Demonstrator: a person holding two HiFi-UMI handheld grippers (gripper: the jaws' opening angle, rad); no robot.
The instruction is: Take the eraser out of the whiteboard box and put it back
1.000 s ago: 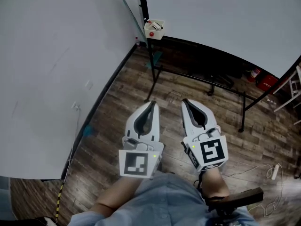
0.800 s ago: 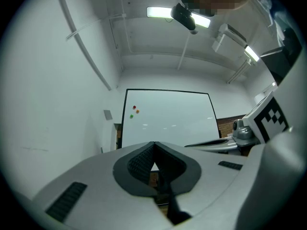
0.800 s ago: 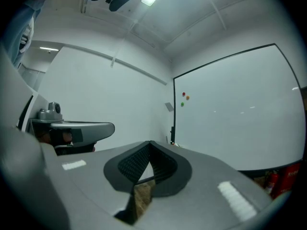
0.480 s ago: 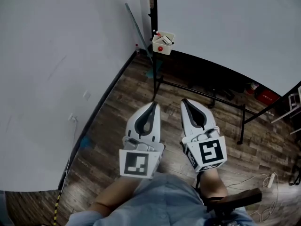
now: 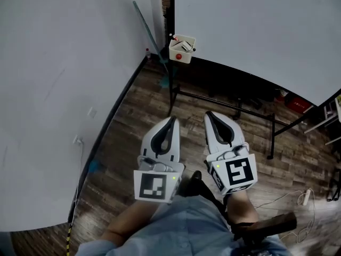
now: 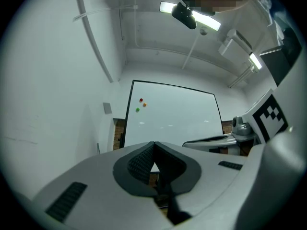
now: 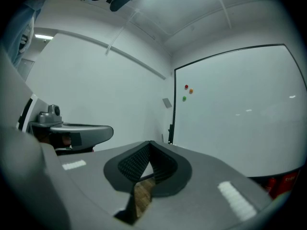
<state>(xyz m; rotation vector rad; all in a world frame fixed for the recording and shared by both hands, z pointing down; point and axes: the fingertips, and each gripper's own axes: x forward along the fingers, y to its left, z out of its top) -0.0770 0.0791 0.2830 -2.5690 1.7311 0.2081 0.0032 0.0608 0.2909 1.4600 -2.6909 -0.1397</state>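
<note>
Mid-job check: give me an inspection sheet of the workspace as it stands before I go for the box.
Surface: wooden floor; no table seen.
Job's things: whiteboard box hangs at the lower corner of the whiteboard; eraser not made out.
Clutter: red objects on the floor under the whiteboard.
Grippers: left gripper and right gripper shut, empty, short of the box.
Cables: white cable and power strip on the floor, right.
Surroundings: white wall, black stand.

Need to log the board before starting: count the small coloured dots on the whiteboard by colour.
Red dot: 1
Orange dot: 1
Green dot: 1
Total: 3, clustered near the upper left corner of the whiteboard.
</note>
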